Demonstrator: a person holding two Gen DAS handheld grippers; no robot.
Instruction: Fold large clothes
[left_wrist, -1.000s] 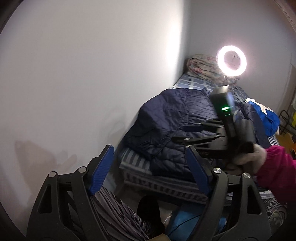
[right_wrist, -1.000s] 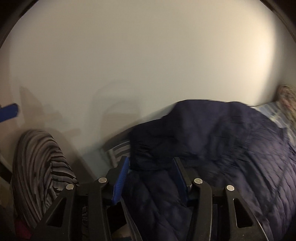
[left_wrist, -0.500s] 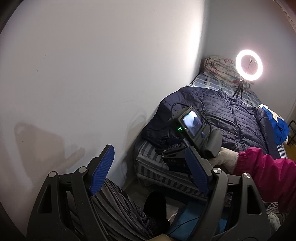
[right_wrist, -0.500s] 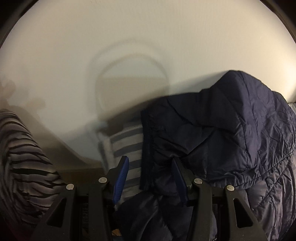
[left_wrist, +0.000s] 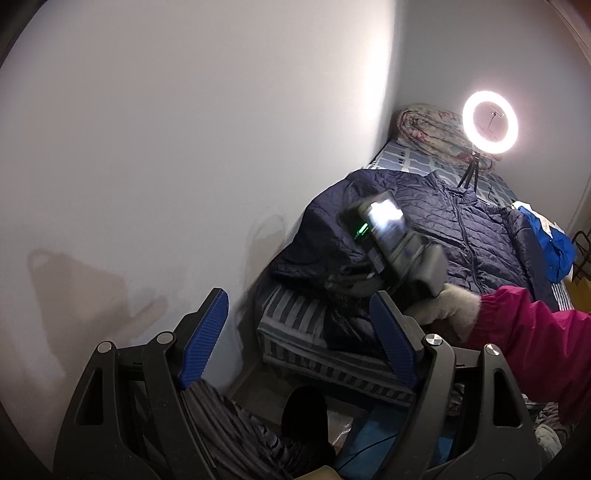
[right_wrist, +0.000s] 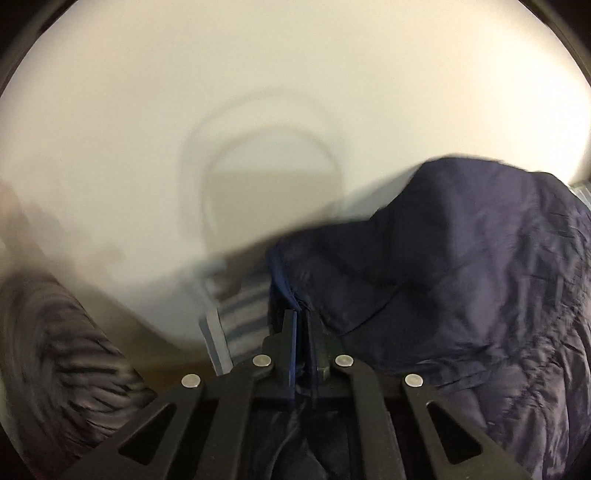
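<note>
A navy quilted jacket (left_wrist: 461, 229) lies spread on the bed (left_wrist: 295, 317) beside the wall. My left gripper (left_wrist: 299, 339) is open and empty, held off the bed's near corner. The right gripper device (left_wrist: 391, 243) shows in the left wrist view over the jacket's near hem, held by a gloved hand. In the right wrist view my right gripper (right_wrist: 303, 332) is shut on the jacket's hem edge (right_wrist: 288, 291), and the jacket (right_wrist: 461, 277) bulges up to its right.
A lit ring light (left_wrist: 489, 127) on a small tripod stands at the bed's far end by a rolled quilt (left_wrist: 428, 127). Blue cloth (left_wrist: 554, 243) lies at the bed's right. Striped fabric (left_wrist: 229, 424) sits below. White wall (left_wrist: 184, 147) runs along the left.
My right gripper has shut on the jacket's hem; it was open half a second ago. It dropped toward the bed's near corner. The left gripper stays open and has pulled back slightly.
</note>
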